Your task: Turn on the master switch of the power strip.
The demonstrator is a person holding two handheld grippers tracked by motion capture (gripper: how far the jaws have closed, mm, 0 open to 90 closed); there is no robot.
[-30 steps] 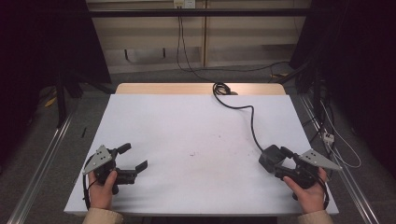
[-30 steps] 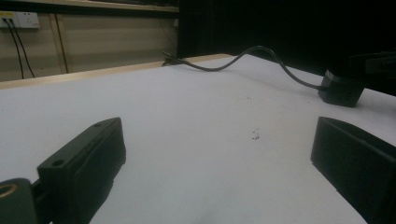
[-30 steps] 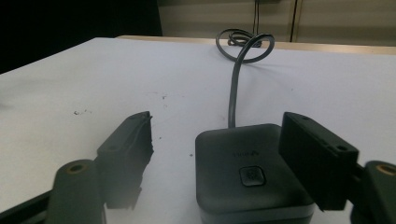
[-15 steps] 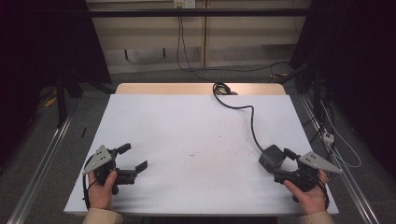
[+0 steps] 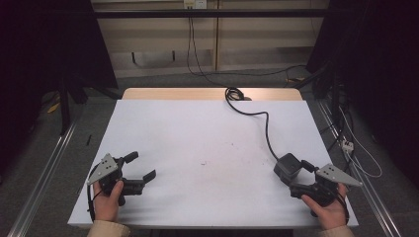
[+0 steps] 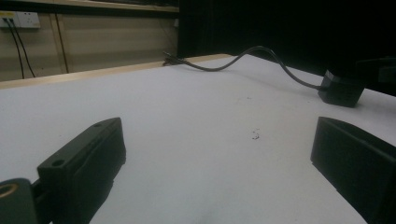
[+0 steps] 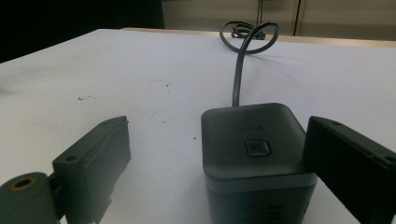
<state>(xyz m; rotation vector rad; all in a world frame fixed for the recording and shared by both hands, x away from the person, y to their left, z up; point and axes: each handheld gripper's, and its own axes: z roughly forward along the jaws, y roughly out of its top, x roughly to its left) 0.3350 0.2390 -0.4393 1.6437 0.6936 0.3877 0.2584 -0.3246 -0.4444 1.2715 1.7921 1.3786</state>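
Note:
A dark grey cube-shaped power adapter (image 5: 286, 167) with a button on top (image 7: 254, 144) stands on the white table (image 5: 197, 133) at the near right. Its grey cable (image 5: 264, 123) runs to the far edge (image 7: 240, 60). My right gripper (image 5: 296, 177) is open around the cube (image 7: 219, 135). Its jaws have just been opening, with the cube still between them: the left jaw stands well off it and the right jaw is close beside it. My left gripper (image 5: 142, 165) rests at the near left, open with nothing between its jaws (image 6: 219, 140). The left gripper view also catches the cube (image 6: 340, 91) and cable (image 6: 243, 58).
A wooden strip (image 5: 207, 94) borders the table's far edge. Loose cables lie on the floor behind the table and to its right (image 5: 356, 153). Metal rails run along both sides (image 5: 44, 173). A few small dark specks mark the table's middle (image 5: 232, 145).
The right gripper's jaws have spread wider around the cube. Both hands have stayed where they were.

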